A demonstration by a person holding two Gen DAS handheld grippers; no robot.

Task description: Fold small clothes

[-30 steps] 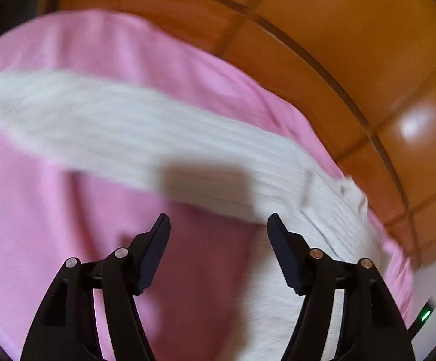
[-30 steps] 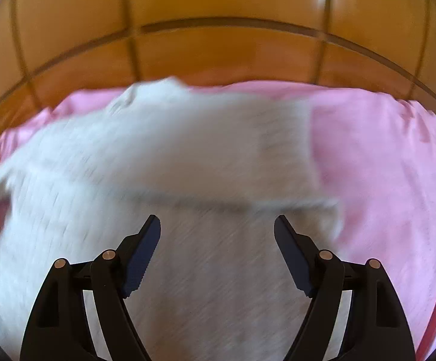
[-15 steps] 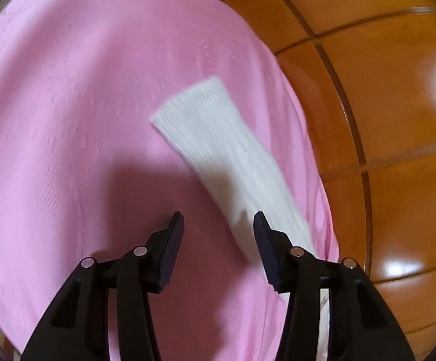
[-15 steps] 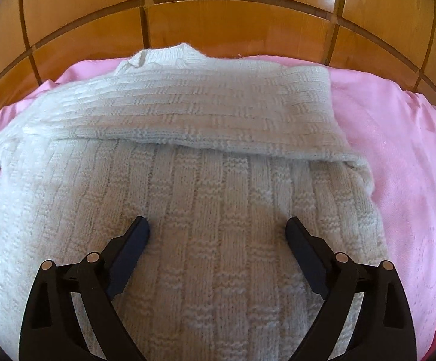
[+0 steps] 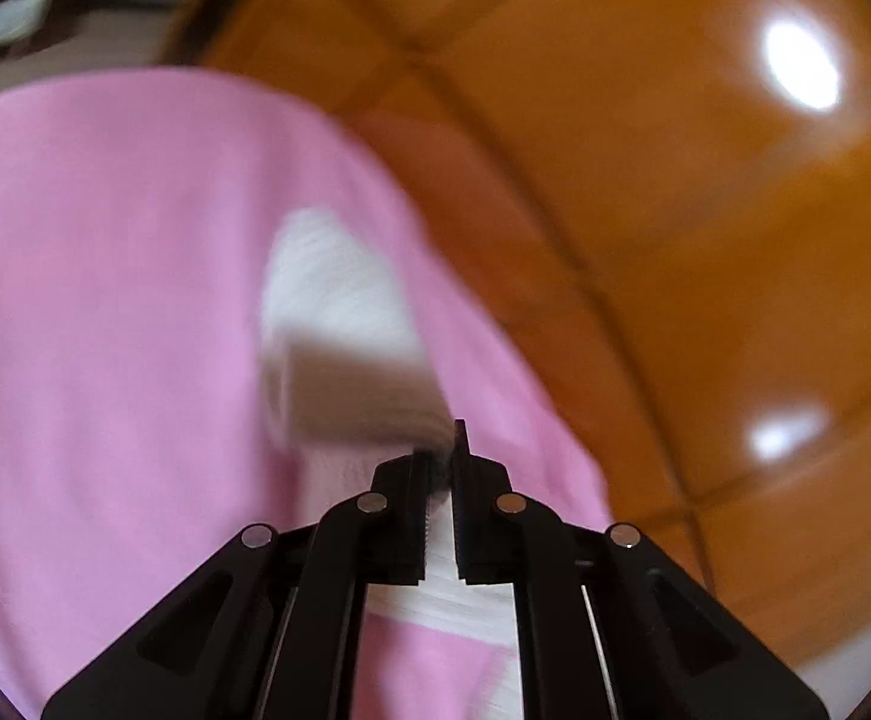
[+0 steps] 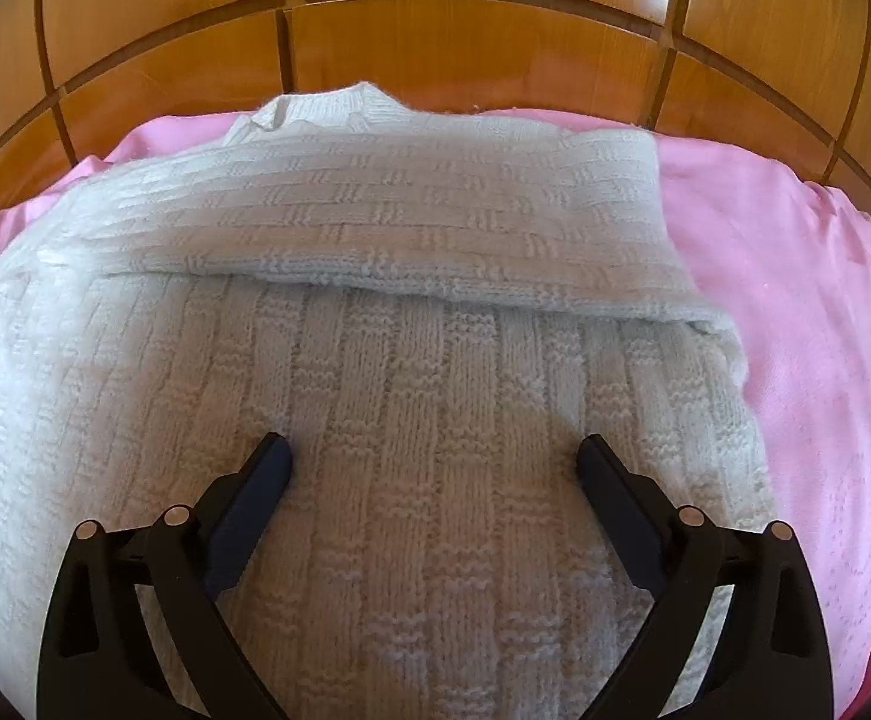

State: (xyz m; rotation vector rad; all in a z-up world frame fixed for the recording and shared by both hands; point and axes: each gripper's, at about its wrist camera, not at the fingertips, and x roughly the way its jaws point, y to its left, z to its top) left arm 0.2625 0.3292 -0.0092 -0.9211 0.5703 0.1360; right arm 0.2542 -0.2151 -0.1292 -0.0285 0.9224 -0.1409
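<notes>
White knit is pinched in the left claw (image 5: 442, 468): its jaws are drawn almost together on a thin edge of fabric, the sleeve (image 5: 339, 324) of the sweater by the look of it. That sleeve stretches away ahead of the tips over the pink bedcover (image 5: 105, 300), with its far end lying flat and the near part raised and in shadow. This view is blurred, so how much cloth sits between the pads cannot be made out.

The right claw (image 6: 434, 468) stands wide, its tips resting on or just above the body of the white sweater (image 6: 435, 372) with nothing between them. Its jaws have just been opening. Ahead of it, one sleeve (image 6: 375, 222) already lies folded across the chest, from the right shoulder over toward the left. Beyond that the collar (image 6: 339, 108) points at the wooden headboard (image 6: 465, 36), and pink bedcover shows on both sides of the garment.

Judging from this, the fold is partly done: one sleeve is in, while the second is gripped but not yet laid over. Bringing that sleeve across and then doubling the body, hem toward collar, appear to remain. The open right claw seems placed to steady the body meanwhile.
</notes>
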